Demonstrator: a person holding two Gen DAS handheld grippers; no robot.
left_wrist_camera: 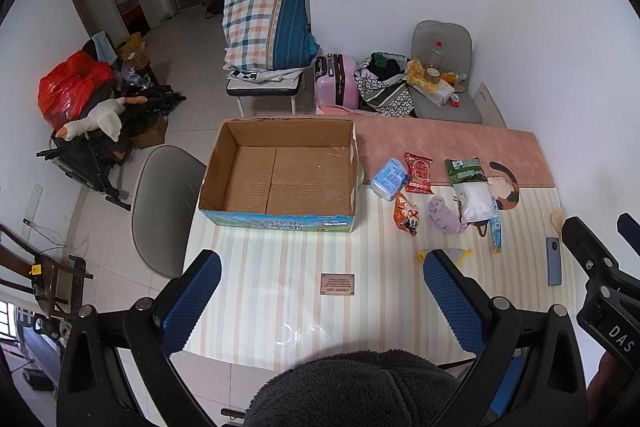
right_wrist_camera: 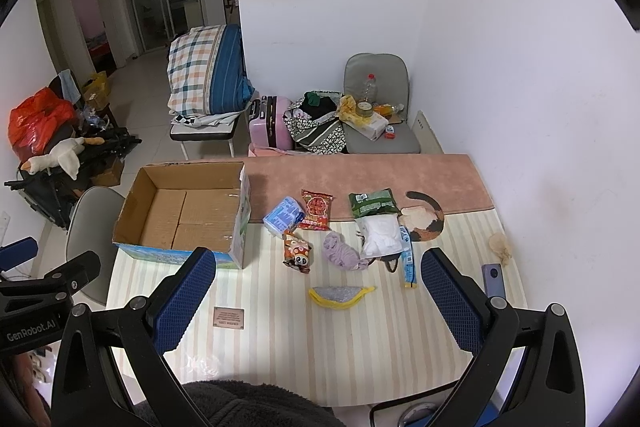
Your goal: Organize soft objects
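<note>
Soft items lie scattered on the striped table, all ahead of the right gripper, whose jaws stand wide apart and hold nothing. The left gripper is likewise spread and empty, with the empty cardboard box directly ahead of it and the items ahead to its right. Nearest the right gripper, between its fingers, is a grey pouch with yellow trim: probably light and limp, best pinched across its middle. Beyond it, a crumpled lilac cloth would likely sag from any hold; a raised fold suits the pads. The blue tissue pack, red snack bag, orange snack bag and green packet look light, crinkly and possibly slippery, so grip a sealed edge. A white bagged item partly covers something dark; what that is cannot be made out. The phone is partly hidden behind the right finger. Packet printing is illegible
</note>
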